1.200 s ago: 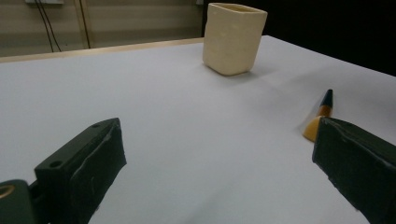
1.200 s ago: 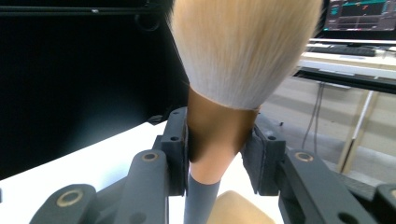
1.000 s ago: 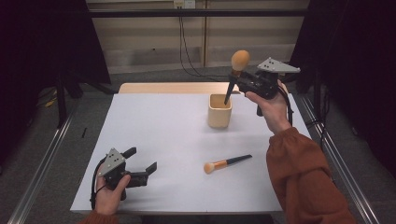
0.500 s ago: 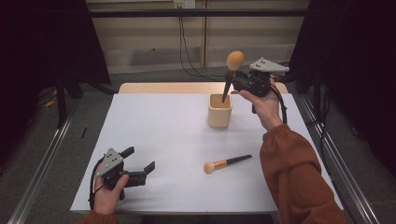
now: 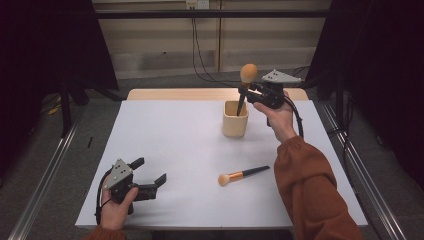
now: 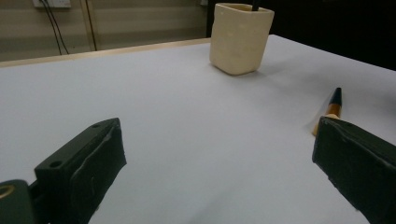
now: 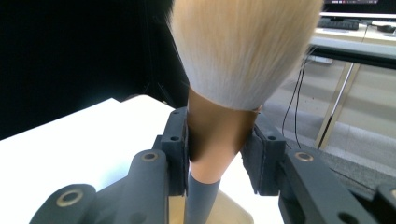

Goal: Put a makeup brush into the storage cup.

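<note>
High view: a cream, square-sided cup (image 5: 235,119) stands on the white table (image 5: 175,135) toward the far edge. The right gripper (image 5: 250,93) clamps a large brush (image 5: 246,85) by its copper ferrule, bristles up, with the dark handle's lower end dipping into the cup's open mouth. A second, smaller brush (image 5: 242,175) lies flat on the table nearer the person, orange bristles to the left, black handle to the right, well apart from the cup. The left gripper (image 5: 151,180) rests near the front left corner, jaws spread wide with nothing between them. Broad bare tabletop lies between it and the cup.

Left gripper view: two matte black jaws stand far apart over the smooth white surface. The cup (image 6: 240,37) has rounded corners and a faintly dimpled wall; a dark handle tip pokes above its rim. The lying brush's handle end (image 6: 334,103) shows beside the right-hand jaw.

Right gripper view: soft, pale, domed bristles (image 7: 245,46) top a glossy copper ferrule pinched between the padded jaws.
</note>
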`<control>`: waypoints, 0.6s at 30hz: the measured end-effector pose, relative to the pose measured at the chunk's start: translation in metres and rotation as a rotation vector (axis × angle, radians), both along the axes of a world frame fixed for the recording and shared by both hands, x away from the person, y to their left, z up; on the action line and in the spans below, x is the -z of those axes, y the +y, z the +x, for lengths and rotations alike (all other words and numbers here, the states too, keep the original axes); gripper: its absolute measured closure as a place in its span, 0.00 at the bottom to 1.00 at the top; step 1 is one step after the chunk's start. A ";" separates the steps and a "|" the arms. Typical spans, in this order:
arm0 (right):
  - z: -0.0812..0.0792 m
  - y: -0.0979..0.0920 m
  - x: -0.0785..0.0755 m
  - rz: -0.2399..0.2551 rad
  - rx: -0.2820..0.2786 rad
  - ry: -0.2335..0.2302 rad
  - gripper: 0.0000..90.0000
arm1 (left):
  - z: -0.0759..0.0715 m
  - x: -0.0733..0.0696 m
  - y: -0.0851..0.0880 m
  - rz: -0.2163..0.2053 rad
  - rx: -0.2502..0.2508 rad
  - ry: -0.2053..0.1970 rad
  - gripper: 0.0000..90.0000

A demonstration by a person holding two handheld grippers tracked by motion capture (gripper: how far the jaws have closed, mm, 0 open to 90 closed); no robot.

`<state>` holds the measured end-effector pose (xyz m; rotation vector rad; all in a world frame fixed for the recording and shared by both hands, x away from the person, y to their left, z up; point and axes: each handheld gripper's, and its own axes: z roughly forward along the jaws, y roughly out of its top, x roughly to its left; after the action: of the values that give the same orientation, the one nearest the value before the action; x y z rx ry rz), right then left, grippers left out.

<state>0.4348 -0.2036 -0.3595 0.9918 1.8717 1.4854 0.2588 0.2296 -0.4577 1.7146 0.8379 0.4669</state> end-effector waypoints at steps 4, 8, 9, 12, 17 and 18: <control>0.000 -0.002 0.005 0.000 0.002 0.005 0.72 | 0.001 0.000 0.001 0.007 0.000 -0.006 0.03; 0.000 -0.003 0.013 -0.011 0.005 0.021 0.72 | 0.000 0.000 0.000 0.009 -0.001 -0.004 0.03; 0.000 -0.003 0.014 -0.010 0.006 0.022 0.72 | 0.000 0.000 0.000 0.008 -0.001 -0.004 0.03; 0.000 -0.002 0.017 -0.015 0.001 0.031 0.72 | 0.000 -0.001 0.001 0.012 0.000 -0.005 0.03; 0.002 -0.001 0.022 -0.026 -0.003 0.035 0.72 | 0.000 -0.001 0.001 0.016 -0.002 -0.009 0.03; 0.002 0.000 0.023 -0.026 -0.004 0.038 0.72 | 0.000 -0.001 0.002 0.017 -0.002 -0.010 0.03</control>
<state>0.4371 -0.2039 -0.3822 1.0117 1.9154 1.4503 0.2589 0.2313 -0.4570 1.7263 0.8303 0.4851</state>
